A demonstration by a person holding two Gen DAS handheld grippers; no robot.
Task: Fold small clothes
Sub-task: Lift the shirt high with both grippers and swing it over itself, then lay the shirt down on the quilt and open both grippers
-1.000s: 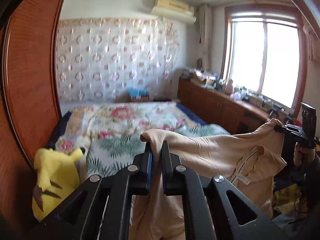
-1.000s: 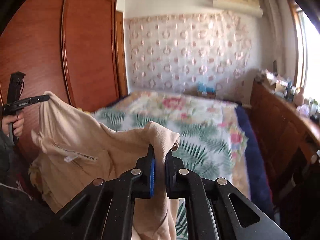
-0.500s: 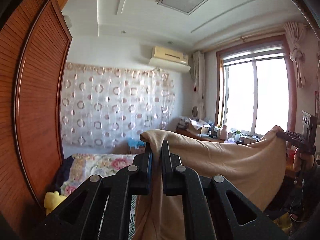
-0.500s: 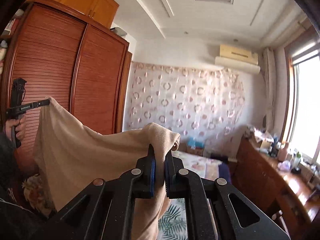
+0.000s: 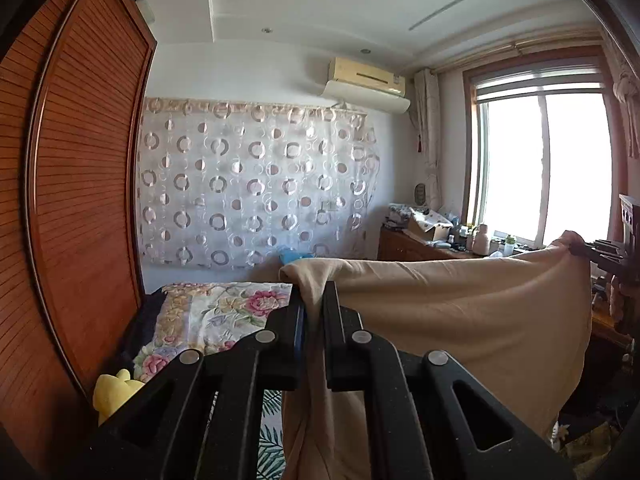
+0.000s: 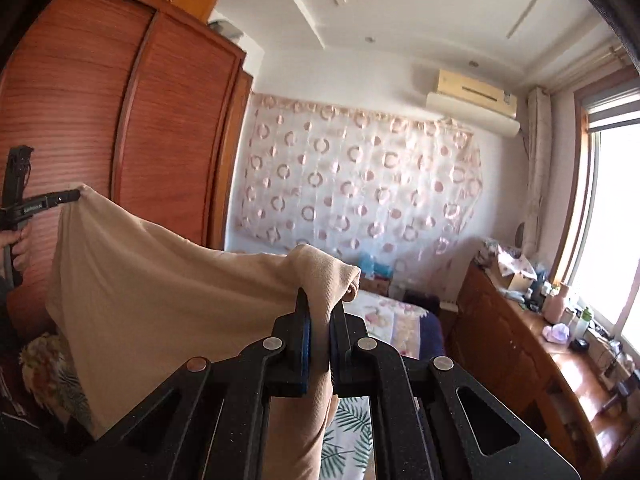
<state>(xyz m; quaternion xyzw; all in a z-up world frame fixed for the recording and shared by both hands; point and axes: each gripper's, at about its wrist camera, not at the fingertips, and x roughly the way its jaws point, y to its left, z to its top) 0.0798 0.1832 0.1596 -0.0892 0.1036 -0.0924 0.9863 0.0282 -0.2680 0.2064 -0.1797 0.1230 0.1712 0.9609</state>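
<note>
Shirt [image 5: 460, 320], beige, stretched in air above bed [image 5: 224, 312], one corner pinched in left gripper [image 5: 314, 316], other in right gripper [image 6: 318, 320]; spreading step; next, likely lowering flat onto bed, edge taut.

- I count one beige knit garment [image 5: 460, 312], a single piece of soft cloth stretched between my two tools.
- Two black two-finger grippers are mine: the left gripper [image 5: 314, 316] and the right gripper [image 6: 319, 320], each clamped on one corner of that cloth.
- One bed with a floral and palm-leaf cover [image 5: 224, 316].
- One yellow plush toy [image 5: 110, 394] at the bed's near corner.
- One reddish wooden slatted wardrobe [image 6: 120, 120], with two tall doors I can count from the right camera.
- One cream wall air conditioner [image 5: 366, 84].
- One sheer curtain with ring patterns [image 5: 256, 188].
- One bright window [image 5: 544, 168].
</note>
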